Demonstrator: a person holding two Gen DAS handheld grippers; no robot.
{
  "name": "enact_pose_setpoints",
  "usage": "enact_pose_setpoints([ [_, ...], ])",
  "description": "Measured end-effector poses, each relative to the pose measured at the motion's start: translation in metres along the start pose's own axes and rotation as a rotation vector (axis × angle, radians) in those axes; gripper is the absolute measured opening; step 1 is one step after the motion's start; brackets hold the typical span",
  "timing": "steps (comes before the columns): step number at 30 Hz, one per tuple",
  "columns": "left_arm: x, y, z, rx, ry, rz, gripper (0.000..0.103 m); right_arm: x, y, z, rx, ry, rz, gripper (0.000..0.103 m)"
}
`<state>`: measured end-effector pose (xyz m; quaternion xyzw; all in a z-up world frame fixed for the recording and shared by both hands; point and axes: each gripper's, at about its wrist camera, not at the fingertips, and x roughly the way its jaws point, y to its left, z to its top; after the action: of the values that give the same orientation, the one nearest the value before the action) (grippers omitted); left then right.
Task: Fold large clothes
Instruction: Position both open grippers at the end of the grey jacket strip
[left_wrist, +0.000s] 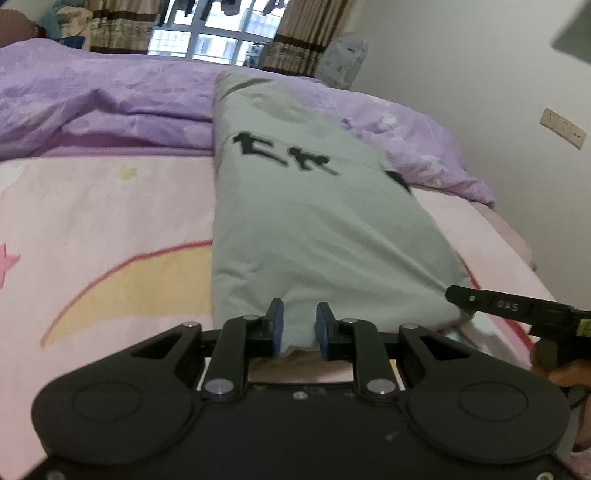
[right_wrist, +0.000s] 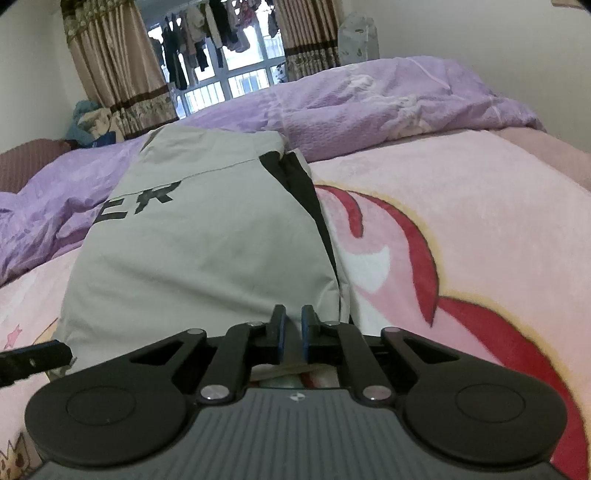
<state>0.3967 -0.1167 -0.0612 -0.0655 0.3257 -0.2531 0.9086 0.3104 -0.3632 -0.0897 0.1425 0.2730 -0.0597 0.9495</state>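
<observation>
While the grey garment (left_wrist: 314, 229) lies folded into a long strip on the pink blanket (left_wrist: 110, 221), its near hem sits between the blue pads (left_wrist: 277, 326) of the left gripper (left_wrist: 299, 325), which pinch a fold of cloth at a narrow gap. At the same hem's other corner, the right gripper (right_wrist: 293, 330) has its 2 fingers nearly together on the fabric edge. Black lettering crosses the garment's middle. Its far end rests against the rumpled purple duvet (right_wrist: 369, 103). Bare blanket spreads on both sides of the strip; a wall (left_wrist: 480, 74) runs beside the bed's edge
</observation>
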Motion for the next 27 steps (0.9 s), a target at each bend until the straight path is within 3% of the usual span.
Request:
enact_pose_setpoints([
  [2,-0.009,-0.002,0.013,0.010,-0.032,0.003,0.046,-0.005,0.005,0.011,-0.024,-0.047,-0.003,0.018],
  [5,-0.008,-0.005,0.035,0.021,-0.082,0.012,0.046,-0.007,0.013,0.033,-0.040,-0.097,0.016,0.019],
  [11,0.033,-0.006,0.058,-0.002,-0.014,0.012,0.045,0.024,0.028,0.061,-0.064,-0.079,0.037,0.019],
  [19,0.055,0.000,0.046,0.015,0.018,0.025,0.046,0.055,0.024,0.047,-0.096,-0.019,0.009,0.012],
  [23,0.052,0.001,0.046,0.009,0.013,0.010,0.046,0.050,0.023,0.048,-0.094,-0.018,0.017,0.013],
  [27,0.026,-0.004,0.043,-0.011,-0.006,-0.028,0.046,0.018,0.023,0.043,-0.094,-0.055,0.044,0.018],
])
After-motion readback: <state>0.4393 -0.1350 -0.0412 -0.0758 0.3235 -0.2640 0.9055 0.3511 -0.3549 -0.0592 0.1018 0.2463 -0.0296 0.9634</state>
